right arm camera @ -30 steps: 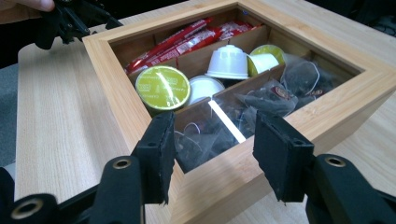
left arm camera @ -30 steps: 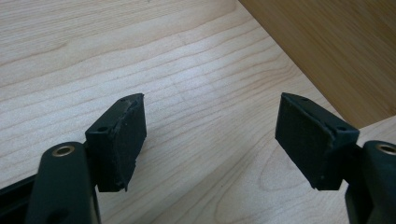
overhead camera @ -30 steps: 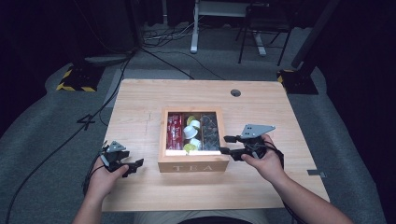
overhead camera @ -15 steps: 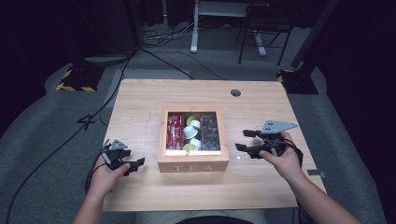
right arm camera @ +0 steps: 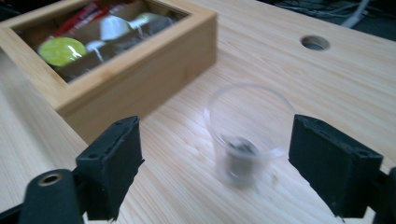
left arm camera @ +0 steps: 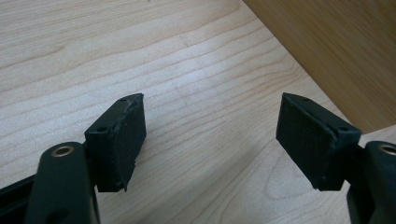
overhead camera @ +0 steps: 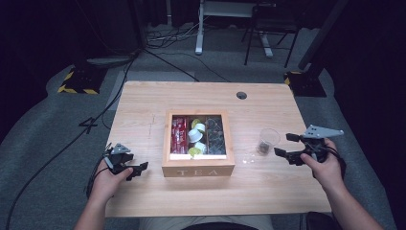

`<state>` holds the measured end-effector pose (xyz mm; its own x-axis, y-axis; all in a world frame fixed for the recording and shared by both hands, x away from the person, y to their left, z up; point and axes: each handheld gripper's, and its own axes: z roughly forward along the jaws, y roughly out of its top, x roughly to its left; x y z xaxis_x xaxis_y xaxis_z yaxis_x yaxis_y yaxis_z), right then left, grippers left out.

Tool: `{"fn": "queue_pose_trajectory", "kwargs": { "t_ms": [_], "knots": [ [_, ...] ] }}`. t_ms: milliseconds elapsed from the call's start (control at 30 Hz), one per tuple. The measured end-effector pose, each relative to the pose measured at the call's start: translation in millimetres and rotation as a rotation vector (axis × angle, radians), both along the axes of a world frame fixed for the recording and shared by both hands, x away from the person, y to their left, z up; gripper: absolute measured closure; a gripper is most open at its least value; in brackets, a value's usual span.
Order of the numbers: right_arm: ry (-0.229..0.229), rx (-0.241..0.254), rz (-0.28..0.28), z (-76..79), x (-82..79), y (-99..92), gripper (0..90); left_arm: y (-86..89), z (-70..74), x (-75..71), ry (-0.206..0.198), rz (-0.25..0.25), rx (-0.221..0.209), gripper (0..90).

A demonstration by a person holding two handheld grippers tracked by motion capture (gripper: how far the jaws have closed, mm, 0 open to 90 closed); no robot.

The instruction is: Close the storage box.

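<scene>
Standing upright on the wooden table (overhead camera: 143,103), a clear plastic cup (overhead camera: 268,141) with a small dark thing at its bottom is placed between the wooden tea box (overhead camera: 197,168) and the right edge of the table, nearer to the front edge than to the back one. The right gripper (overhead camera: 289,146) is near this cup, on the side of the right edge, and it does not touch it; its jaws have just been opening and are now wide apart, with nothing pressed between the pads. In the right gripper view the cup (right arm camera: 247,133) appears a little blurred beyond the two open jaws, and the tea box (right arm camera: 140,70) lies behind it with a yellow capsule (right arm camera: 60,50) and a white capsule (right arm camera: 113,27) inside. The left gripper (overhead camera: 139,169) rests low over the table near the front left corner, just beside the left wall of the tea box. Its jaws are also open and hold nothing; in the left gripper view there is bare table wood (left arm camera: 196,93) between the pads.
</scene>
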<state>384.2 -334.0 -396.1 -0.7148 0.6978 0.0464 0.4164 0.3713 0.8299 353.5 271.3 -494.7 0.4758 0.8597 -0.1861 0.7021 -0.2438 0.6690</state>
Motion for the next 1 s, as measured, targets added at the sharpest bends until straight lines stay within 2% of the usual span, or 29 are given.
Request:
{"fn": "queue_pose_trajectory", "kwargs": {
  "t_ms": [100,200,300,333,400,533,567,700,867,1000],
  "knots": [
    [0.011,-0.009,-0.029,-7.0,-0.2,-18.7,15.8,-0.1,-0.9,0.0,0.006,-0.001,0.008,24.8],
    [0.047,-0.037,-0.051,-16.4,1.4,-31.7,16.0,-0.3,-0.9,0.3,0.007,-0.001,0.008,24.2],
    [0.119,-0.029,-0.073,-34.1,5.9,-47.5,15.9,-0.2,-1.3,0.4,0.008,0.0,0.007,23.9],
    [0.119,-0.029,-0.073,-34.1,5.9,-47.5,15.9,-0.2,-1.5,0.4,0.005,0.0,0.007,23.9],
    [0.125,-0.035,-0.117,-43.4,9.2,-55.2,16.2,-0.3,-1.7,0.4,0.004,-0.001,0.008,23.2],
    [0.127,-0.038,-0.162,-55.5,13.8,-65.9,17.1,-0.1,-2.1,0.6,-0.001,-0.009,0.015,22.5],
    [0.128,-0.06,-0.17,-60.5,15.0,-70.6,17.6,-0.3,-2.5,0.5,-0.004,-0.012,0.014,21.8],
    [0.128,-0.091,-0.18,-69.2,15.6,-75.2,17.8,-0.2,-2.9,0.6,-0.008,-0.019,0.018,21.2],
    [0.143,-0.096,-0.199,-81.3,14.2,-79.1,17.7,-0.7,-5.2,0.7,-0.023,-0.036,0.016,17.5],
    [0.145,-0.109,-0.228,-89.0,13.7,-78.9,16.7,-1.0,-8.8,1.3,-0.066,-0.067,0.041,15.3]
  ]
}}
